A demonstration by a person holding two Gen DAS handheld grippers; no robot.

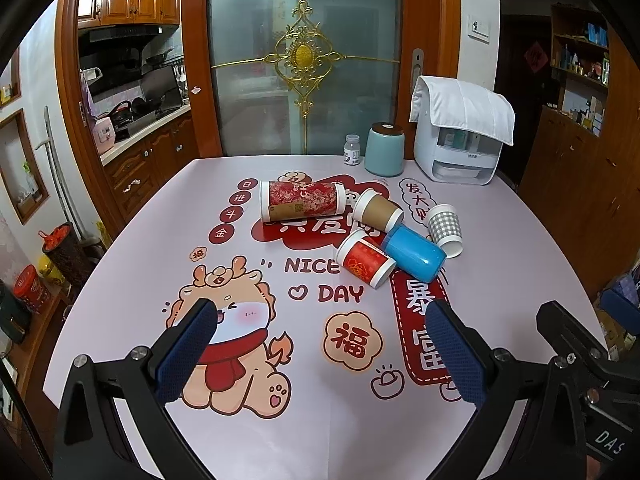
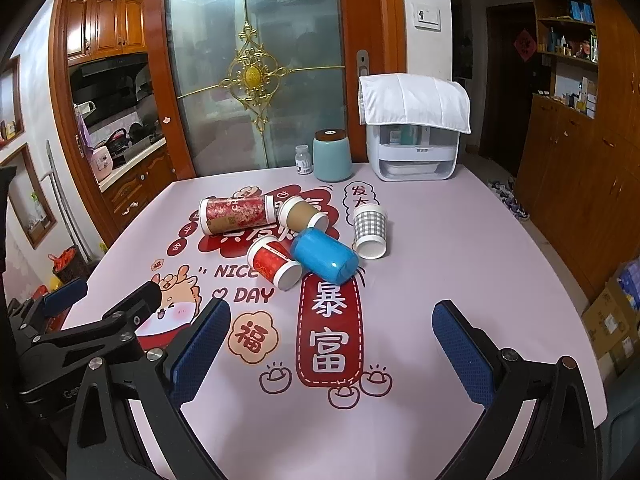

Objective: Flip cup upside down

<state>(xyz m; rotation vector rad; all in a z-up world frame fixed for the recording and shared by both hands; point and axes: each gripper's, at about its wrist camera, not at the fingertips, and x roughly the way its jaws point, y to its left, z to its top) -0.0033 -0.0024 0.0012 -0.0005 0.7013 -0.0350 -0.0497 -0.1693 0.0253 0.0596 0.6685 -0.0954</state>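
Blue cup (image 2: 325, 259) sideways (touching red cup (image 2: 274, 264)).

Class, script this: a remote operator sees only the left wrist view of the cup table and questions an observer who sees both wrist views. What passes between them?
Operator: I see only one edge of the right gripper. Is it open?
Observer: Yes. The right gripper has its jaws wide apart, with nothing between them.
Operator: Which cup lies ahead of it?
Observer: The blue cup, on its side, sits roughly between its fingers' line of sight.
Operator: What is past the table's right edge?
Observer: Shoes on the floor, and cardboard boxes nearer to us.
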